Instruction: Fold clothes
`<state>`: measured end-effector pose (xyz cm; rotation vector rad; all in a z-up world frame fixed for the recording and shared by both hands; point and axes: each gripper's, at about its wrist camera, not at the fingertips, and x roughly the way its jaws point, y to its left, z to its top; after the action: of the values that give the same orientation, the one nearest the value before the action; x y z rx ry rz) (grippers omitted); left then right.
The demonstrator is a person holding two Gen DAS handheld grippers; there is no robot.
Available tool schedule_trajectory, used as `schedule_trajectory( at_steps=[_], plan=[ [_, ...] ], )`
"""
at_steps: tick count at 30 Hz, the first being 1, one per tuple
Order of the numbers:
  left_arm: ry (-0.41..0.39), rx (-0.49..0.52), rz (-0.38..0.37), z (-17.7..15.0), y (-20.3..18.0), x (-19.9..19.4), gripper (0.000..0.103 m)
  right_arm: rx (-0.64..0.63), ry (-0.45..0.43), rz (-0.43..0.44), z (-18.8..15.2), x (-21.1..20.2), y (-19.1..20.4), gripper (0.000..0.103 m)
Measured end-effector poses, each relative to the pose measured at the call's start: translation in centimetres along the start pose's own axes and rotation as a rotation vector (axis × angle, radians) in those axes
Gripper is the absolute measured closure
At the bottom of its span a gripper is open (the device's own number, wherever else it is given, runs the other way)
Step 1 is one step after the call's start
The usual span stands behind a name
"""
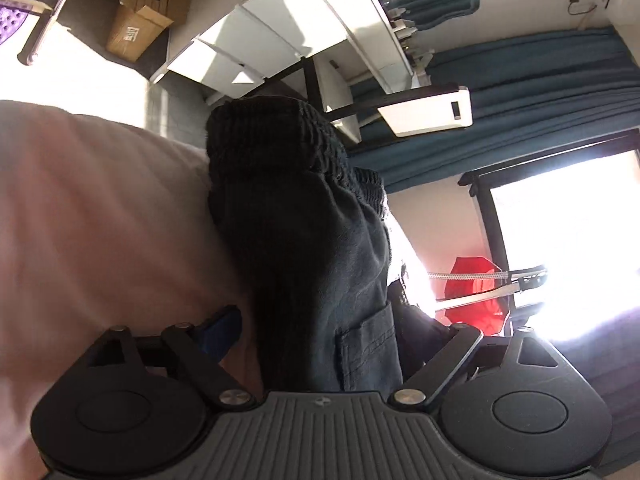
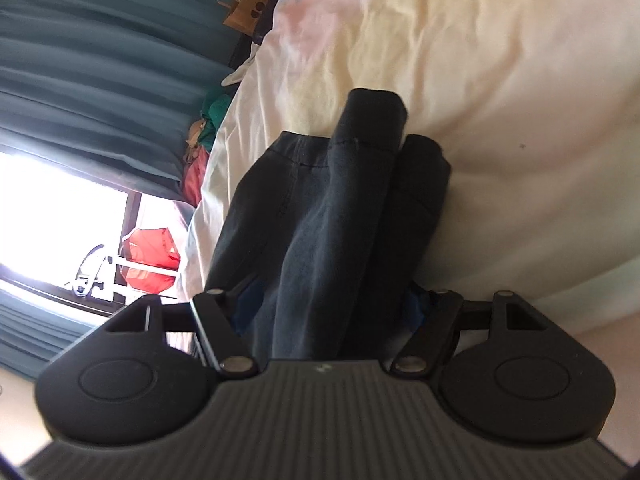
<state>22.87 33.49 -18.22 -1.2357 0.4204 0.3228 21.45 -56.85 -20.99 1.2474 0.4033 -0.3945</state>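
A pair of dark blue-black trousers fills the middle of both views. In the left wrist view the elastic waistband end point(image 1: 280, 148) sticks up past my left gripper point(image 1: 320, 344), whose jaws are closed in on the cloth near a back pocket point(image 1: 368, 352). In the right wrist view the trouser legs point(image 2: 332, 208) run forward from my right gripper point(image 2: 332, 312), which is also closed in on the cloth. The leg ends point(image 2: 372, 116) lie folded on the cream bed sheet point(image 2: 480, 80). Most of the fingertips are hidden by cloth.
The bed point(image 1: 80, 220) lies under the trousers. A white desk with drawers point(image 1: 248, 40), a cardboard box point(image 1: 140, 20), teal curtains point(image 1: 540, 80) and a bright window point(image 1: 568, 240) stand beyond it. A red bag point(image 2: 150, 260) hangs by the window.
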Motion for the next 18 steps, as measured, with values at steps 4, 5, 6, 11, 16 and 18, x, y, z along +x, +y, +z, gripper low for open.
schedule_trajectory(
  at_steps=[4,5,6,11,16,18],
  plan=[
    [-0.044,0.032,0.116,-0.5,-2.6,3.8,0.049,-0.053,-0.104,-0.083,-1.0,2.1,1.5,0.049],
    [-0.067,0.04,0.133,-0.5,-3.0,3.8,0.069,-0.038,-0.107,-0.093,-1.0,2.4,1.6,0.063],
    [-0.086,0.022,0.129,-0.2,-3.5,3.9,0.072,-0.016,-0.108,-0.098,-0.9,2.6,1.6,0.071],
    [-0.121,0.018,0.105,1.6,-6.6,0.7,0.094,0.031,-0.103,-0.052,0.8,1.3,1.8,0.091],
    [-0.109,0.063,0.095,3.4,-10.2,-4.2,0.096,0.015,-0.107,-0.018,1.4,-2.6,2.6,0.092],
    [-0.102,0.077,0.1,4.2,-11.0,-6.7,0.096,0.026,-0.095,-0.011,1.7,-4.3,2.4,0.092]
  ],
)
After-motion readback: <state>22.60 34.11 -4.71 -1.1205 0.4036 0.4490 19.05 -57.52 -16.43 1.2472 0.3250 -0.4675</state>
